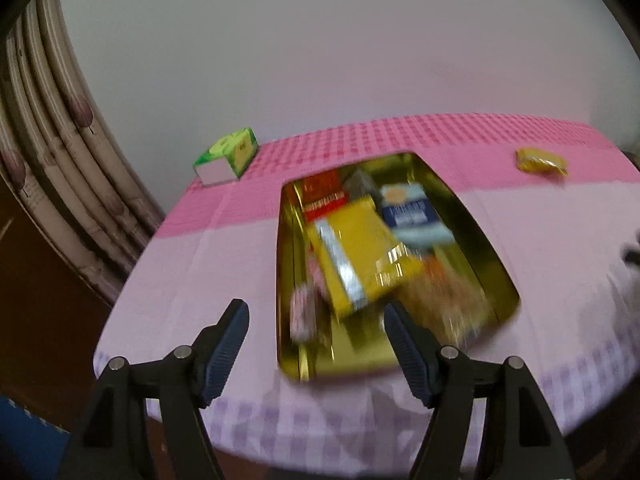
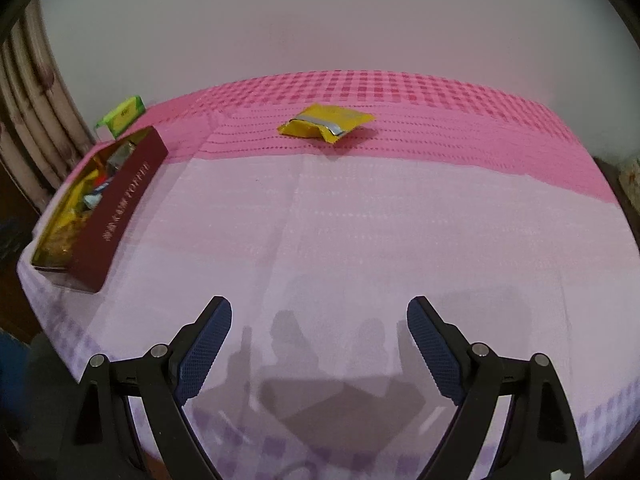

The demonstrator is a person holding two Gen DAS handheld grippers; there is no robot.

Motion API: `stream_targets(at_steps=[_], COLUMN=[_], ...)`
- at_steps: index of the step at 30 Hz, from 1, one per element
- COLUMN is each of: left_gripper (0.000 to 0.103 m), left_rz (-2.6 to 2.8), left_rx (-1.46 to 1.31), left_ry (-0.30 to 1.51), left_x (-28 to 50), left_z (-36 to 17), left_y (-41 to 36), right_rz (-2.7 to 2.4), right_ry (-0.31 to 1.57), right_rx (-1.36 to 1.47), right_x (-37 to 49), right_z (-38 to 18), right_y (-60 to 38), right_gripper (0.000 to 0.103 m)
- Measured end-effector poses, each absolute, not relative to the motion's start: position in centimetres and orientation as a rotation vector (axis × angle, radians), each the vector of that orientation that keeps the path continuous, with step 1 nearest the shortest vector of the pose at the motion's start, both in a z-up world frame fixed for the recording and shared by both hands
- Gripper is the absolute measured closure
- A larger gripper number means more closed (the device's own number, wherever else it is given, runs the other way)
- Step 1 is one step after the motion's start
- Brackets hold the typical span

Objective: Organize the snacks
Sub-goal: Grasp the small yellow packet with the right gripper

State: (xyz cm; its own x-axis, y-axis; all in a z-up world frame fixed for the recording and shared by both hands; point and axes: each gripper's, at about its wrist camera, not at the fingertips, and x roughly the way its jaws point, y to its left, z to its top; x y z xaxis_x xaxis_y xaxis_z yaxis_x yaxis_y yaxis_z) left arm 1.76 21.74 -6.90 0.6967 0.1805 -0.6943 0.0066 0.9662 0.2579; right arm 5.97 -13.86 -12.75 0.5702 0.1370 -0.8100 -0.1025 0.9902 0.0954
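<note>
Yellow pkt (image 2: 327, 123): alone on pink cloth, far side, long axis crosswise.
R gripper (image 2: 319, 322): spread, empty, pkt straight ahead; nearer.
L gripper (image 1: 316, 326): spread, empty, over box (image 1: 285, 280).

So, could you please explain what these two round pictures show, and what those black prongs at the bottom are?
Each picture comes from a fisheye camera mounted on a hand-held two-finger gripper; a person carries one in each hand. The prongs are the gripper fingers. The first looks past the left gripper, open and empty, at a gold-lined tin holding snack packets. The second looks past the right gripper, also open and empty, over the pink checked tablecloth at a loose yellow snack packet. A green box sits at the far left corner.
</note>
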Motion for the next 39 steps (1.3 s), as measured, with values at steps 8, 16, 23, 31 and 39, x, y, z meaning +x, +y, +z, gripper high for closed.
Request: stream_targets(at_steps=[8,16,23,31,39], left_gripper=[0.031,0.031,0.031,0.031,0.031], left_rz=[0.056,0.063,0.087,0.091,0.090], left_rx=[0.213,0.148,0.114,0.086,0.082], left_ry=[0.765,0.791,0.828,0.846,0.850], left_x=[0.2,0.7,1.2,1.5,1.4], left_z=[-6.7,-6.7,-7.2,-7.5,-7.5], left_y=[21.5,22.4,23.2,23.7,23.5], right_rz=[0.116,0.163,0.179,0.218,0.243], right_ry=[0.926,0.915,0.990,1.049,1.049], right_rx=[-0.157,-0.176,-0.319,-0.309,-0.239], right_x=[13.3,21.2,26.1,28.7,28.9], right_z=[-11.2,-10.7,-13.3,-14.9,-14.7], right_y=[-11.5,-10.9,-9.8,-9.7,-8.5], right_gripper=[0.015,0.015,0.016,0.016,0.052])
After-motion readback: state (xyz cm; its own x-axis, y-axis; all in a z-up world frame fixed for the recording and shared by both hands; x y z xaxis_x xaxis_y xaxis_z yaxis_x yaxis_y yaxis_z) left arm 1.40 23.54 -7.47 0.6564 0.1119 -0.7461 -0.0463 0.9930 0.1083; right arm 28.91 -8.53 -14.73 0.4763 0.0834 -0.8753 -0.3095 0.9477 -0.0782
